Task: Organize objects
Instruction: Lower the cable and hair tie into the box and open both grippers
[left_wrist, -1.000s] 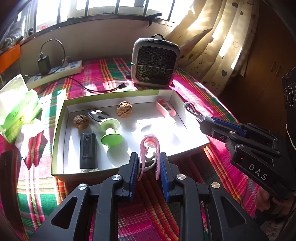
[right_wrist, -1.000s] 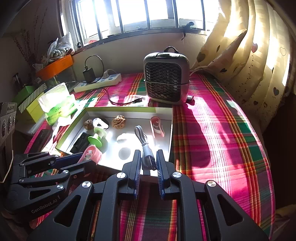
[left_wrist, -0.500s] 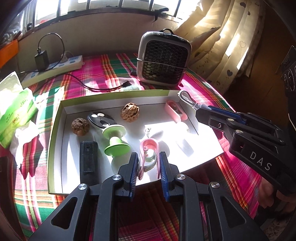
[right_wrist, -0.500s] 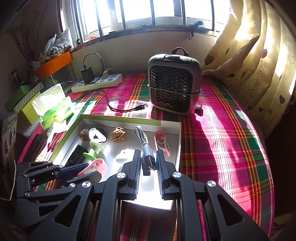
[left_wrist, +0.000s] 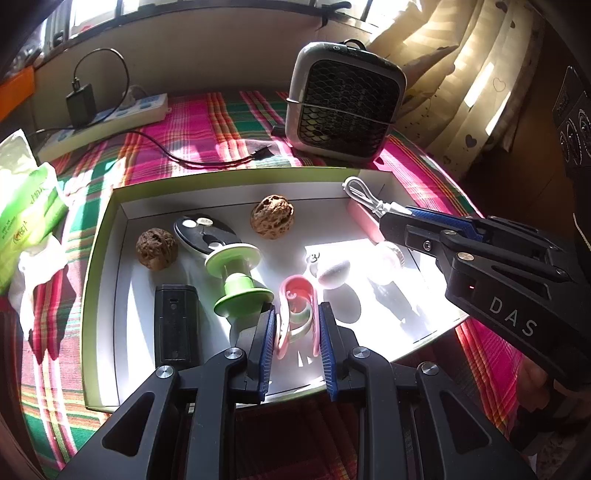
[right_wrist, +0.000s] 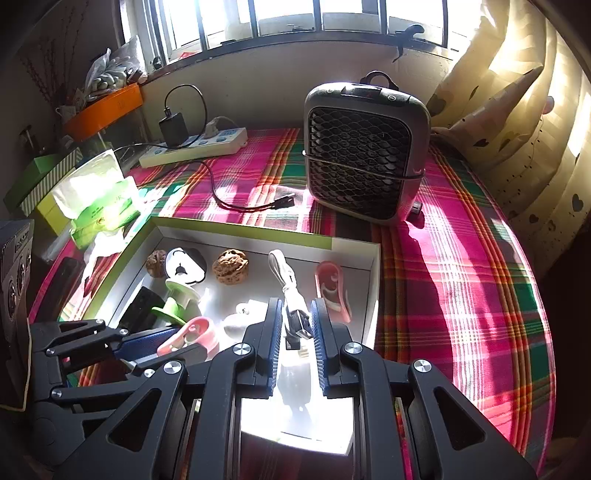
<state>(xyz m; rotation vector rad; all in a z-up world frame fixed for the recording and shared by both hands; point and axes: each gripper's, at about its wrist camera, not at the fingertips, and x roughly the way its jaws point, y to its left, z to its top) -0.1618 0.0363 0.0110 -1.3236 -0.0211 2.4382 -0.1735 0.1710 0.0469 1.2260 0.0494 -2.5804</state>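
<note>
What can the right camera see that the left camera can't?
Only the right wrist view shows the window and the orange bin. Only the left wrist view shows the black box whole and the right tool's "DAS" lettering. Both show the tray, two walnuts, the fan, the pink clip and the white cable.

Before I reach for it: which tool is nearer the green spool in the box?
Left. The left tool, holding the pink clip, sits just beside the green spool. The right tool, holding the white cable, hangs over the box's far right side.
</note>
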